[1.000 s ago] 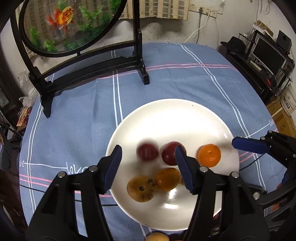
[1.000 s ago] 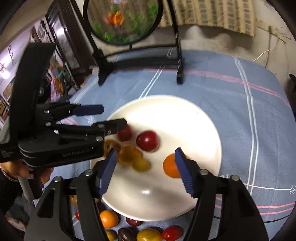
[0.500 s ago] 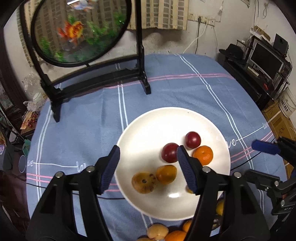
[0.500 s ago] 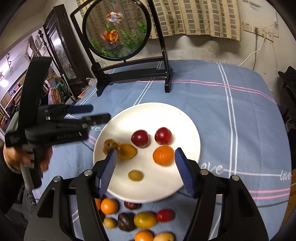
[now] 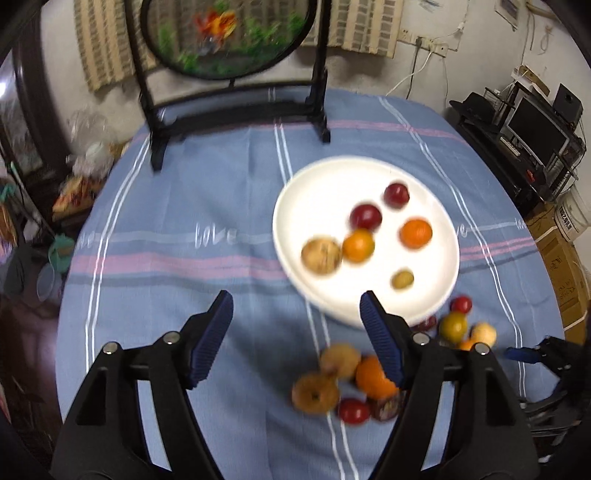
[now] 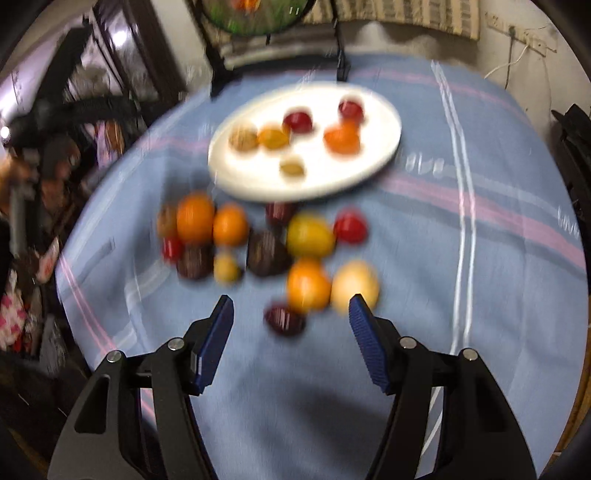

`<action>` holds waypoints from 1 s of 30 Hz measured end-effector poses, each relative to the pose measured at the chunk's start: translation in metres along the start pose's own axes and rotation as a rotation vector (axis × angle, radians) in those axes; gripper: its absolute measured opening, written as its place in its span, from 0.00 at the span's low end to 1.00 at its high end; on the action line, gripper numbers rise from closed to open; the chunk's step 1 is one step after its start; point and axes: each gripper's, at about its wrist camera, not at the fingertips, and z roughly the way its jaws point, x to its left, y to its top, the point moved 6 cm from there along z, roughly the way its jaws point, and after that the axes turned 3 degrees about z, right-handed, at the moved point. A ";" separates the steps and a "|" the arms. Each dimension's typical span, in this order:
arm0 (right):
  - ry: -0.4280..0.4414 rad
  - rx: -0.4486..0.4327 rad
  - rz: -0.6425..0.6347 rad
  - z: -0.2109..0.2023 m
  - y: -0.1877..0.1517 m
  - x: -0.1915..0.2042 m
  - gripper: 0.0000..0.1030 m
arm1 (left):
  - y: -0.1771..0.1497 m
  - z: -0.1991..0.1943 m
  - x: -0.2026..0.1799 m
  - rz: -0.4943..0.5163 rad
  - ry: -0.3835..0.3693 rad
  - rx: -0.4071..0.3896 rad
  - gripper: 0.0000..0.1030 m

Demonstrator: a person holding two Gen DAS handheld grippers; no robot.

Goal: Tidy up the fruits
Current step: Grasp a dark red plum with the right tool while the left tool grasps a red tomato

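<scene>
While the loose fruits (image 6: 258, 247) lie clustered on the blue cloth (image 6: 480, 258) just below the white plate (image 6: 369, 162), six already on it, right gripper (image 6: 291, 332) is nearer, spread and empty, dark plum (image 6: 284, 319) just ahead. Left gripper (image 5: 295, 332), jaws just widening, holds nothing.

Setting: lived-in home room. Round table under a blue striped cloth (image 5: 192, 206) with "love" woven in; a goldfish screen (image 5: 225, 33) on a black stand at its far edge. Around it: striped curtain (image 5: 365, 29), wall sockets (image 5: 424, 44), monitor (image 5: 535, 129) on a rack, cardboard boxes (image 5: 561, 273).
</scene>
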 end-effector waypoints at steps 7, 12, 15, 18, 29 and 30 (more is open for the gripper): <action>0.009 0.015 0.058 0.029 -0.007 0.002 0.56 | -0.058 -0.009 0.003 0.002 -0.023 0.074 0.71; -0.002 0.028 0.024 0.045 0.001 0.010 0.29 | -0.089 -0.017 -0.018 0.060 -0.085 0.108 0.71; 0.030 0.039 0.013 0.041 0.002 0.012 0.29 | -0.099 -0.020 -0.042 0.132 -0.133 0.099 0.71; 0.055 0.047 0.029 0.034 -0.004 0.010 0.29 | -0.107 -0.012 -0.063 0.200 -0.165 0.106 0.71; 0.082 0.051 0.047 0.025 -0.013 0.006 0.29 | -0.121 0.037 -0.036 -0.091 -0.239 0.215 0.58; 0.083 0.054 0.048 0.025 -0.014 0.006 0.29 | -0.118 0.036 -0.036 -0.107 -0.240 0.202 0.58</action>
